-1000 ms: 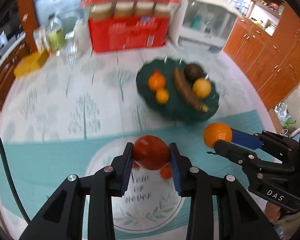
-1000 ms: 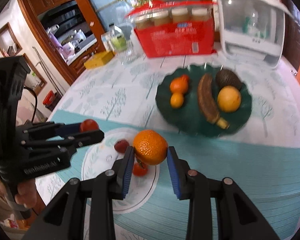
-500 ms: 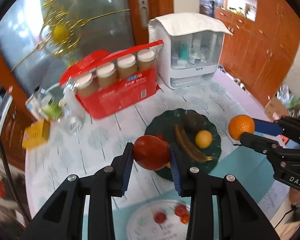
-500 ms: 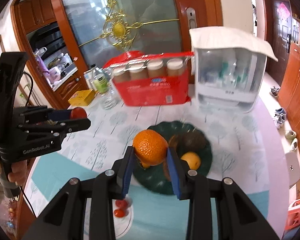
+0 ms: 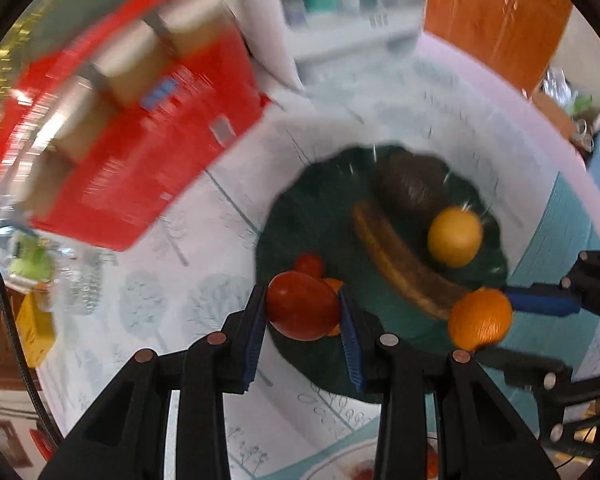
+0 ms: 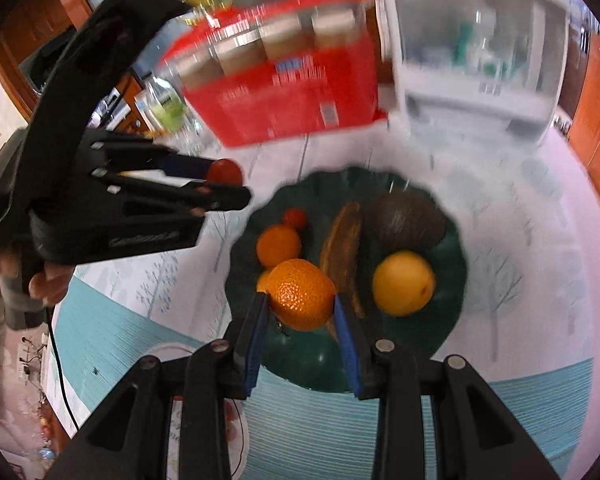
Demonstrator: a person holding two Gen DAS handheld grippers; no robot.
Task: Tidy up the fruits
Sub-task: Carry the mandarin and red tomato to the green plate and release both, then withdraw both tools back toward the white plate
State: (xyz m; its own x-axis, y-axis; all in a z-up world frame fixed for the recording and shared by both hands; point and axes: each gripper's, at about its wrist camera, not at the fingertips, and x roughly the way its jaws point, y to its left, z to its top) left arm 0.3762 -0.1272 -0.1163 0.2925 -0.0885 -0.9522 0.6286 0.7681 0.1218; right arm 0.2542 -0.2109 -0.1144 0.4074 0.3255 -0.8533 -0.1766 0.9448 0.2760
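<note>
My left gripper (image 5: 303,312) is shut on a red tomato (image 5: 302,310) and holds it over the near left rim of the dark green plate (image 5: 312,208). My right gripper (image 6: 300,300) is shut on an orange (image 6: 301,294) above the plate's (image 6: 454,280) near edge. The plate holds a brown banana (image 6: 342,248), a dark avocado (image 6: 406,220), a yellow fruit (image 6: 403,283), a small orange (image 6: 278,245) and a small red fruit (image 6: 294,217). The orange also shows in the left wrist view (image 5: 480,318), and the tomato in the right wrist view (image 6: 224,172).
A red carton of jars (image 6: 284,92) and a white cabinet appliance (image 6: 476,48) stand behind the plate. A white plate with small red fruits (image 5: 364,468) lies on the teal mat (image 6: 520,408) near me. A yellow box (image 5: 34,332) and bottles sit far left.
Both grippers have dropped down and come in close over the green plate, each still holding its fruit. The view is motion-blurred.
</note>
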